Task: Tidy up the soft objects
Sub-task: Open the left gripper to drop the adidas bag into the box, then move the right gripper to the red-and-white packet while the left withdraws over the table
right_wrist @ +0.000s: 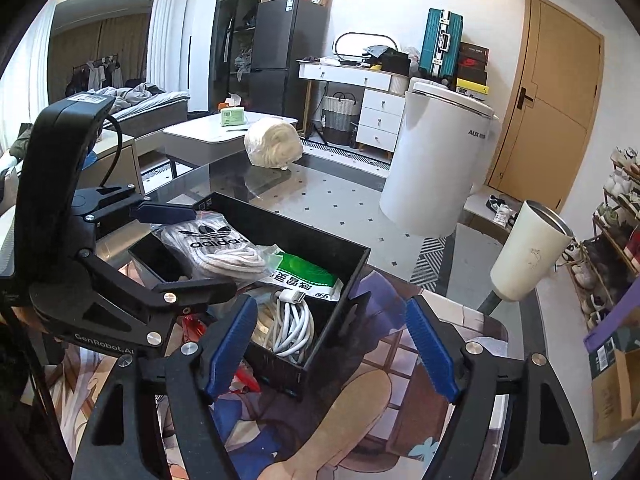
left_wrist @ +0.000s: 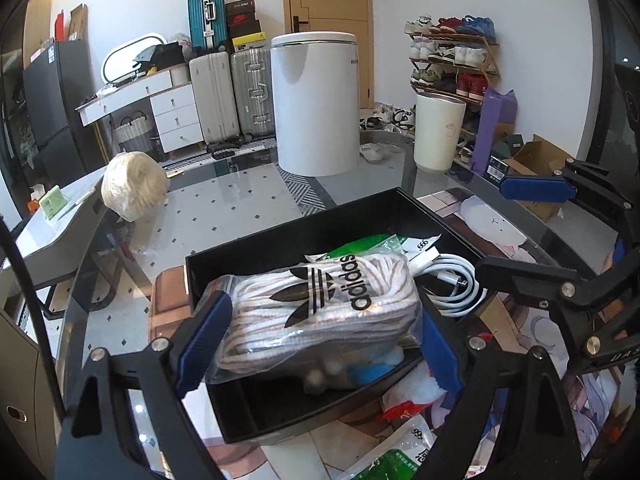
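Note:
My left gripper (left_wrist: 320, 344) is shut on a clear adidas bag of white laces (left_wrist: 320, 312) and holds it over the near end of a black box (left_wrist: 280, 428). The same bag (right_wrist: 218, 250) shows in the right wrist view, between the left gripper's blue pads (right_wrist: 168, 213). The box (right_wrist: 344, 280) also holds a green-and-white packet (right_wrist: 308, 274) and a coiled white cable (right_wrist: 290, 326). My right gripper (right_wrist: 332, 350) is open and empty, jaws wide around the box's near corner. A plastic-wrapped cream bundle (left_wrist: 134, 184) lies far left on the glass table.
A white cylindrical appliance (left_wrist: 314, 100) and a cream tumbler (left_wrist: 438, 132) stand at the table's far side. A printed mat (right_wrist: 360, 420) lies under the box. More packets (left_wrist: 404, 412) lie in front of the box. Cardboard boxes (left_wrist: 532, 160) sit right.

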`<state>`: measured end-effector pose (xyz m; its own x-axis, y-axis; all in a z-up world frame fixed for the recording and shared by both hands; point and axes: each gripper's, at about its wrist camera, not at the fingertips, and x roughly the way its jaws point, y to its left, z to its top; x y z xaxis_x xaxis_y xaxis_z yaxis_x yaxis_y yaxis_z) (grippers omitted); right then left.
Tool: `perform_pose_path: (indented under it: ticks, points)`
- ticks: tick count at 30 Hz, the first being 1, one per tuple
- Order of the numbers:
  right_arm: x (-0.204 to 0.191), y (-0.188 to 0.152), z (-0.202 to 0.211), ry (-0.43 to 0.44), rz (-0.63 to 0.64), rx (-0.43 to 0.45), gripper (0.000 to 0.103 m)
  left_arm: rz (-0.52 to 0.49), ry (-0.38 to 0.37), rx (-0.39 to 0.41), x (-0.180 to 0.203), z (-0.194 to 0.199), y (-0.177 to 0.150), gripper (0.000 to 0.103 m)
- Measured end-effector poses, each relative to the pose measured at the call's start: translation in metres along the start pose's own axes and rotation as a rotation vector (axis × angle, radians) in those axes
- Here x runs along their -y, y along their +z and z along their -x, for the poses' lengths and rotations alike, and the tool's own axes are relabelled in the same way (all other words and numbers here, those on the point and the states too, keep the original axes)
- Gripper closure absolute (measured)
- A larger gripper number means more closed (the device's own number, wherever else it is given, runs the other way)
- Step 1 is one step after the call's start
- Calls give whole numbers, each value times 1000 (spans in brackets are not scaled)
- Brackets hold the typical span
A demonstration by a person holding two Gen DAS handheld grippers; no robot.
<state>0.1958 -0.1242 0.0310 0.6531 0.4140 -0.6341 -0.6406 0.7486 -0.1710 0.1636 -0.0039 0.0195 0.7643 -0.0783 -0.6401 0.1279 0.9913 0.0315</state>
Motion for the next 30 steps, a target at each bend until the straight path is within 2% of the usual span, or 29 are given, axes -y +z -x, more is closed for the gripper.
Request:
perform_pose_path:
  ticks: [8, 14, 20, 25, 30]
  points:
    - [3, -5, 2, 8, -32, 6, 24, 15, -30, -27, -3, 0, -1, 12]
    - [5, -13, 11, 18, -87, 28, 17, 34, -26, -7, -2, 7, -5, 0]
    - [2, -26, 22, 38, -146, 47, 12, 96, -57, 34, -9, 26, -12, 0]
    - [-7, -32, 27, 54, -144, 40, 11, 144, -59, 70, -14, 48, -25, 0]
    - [-12, -37, 29, 84, -169, 35, 10, 182, -34, 93, -21, 66, -41, 0]
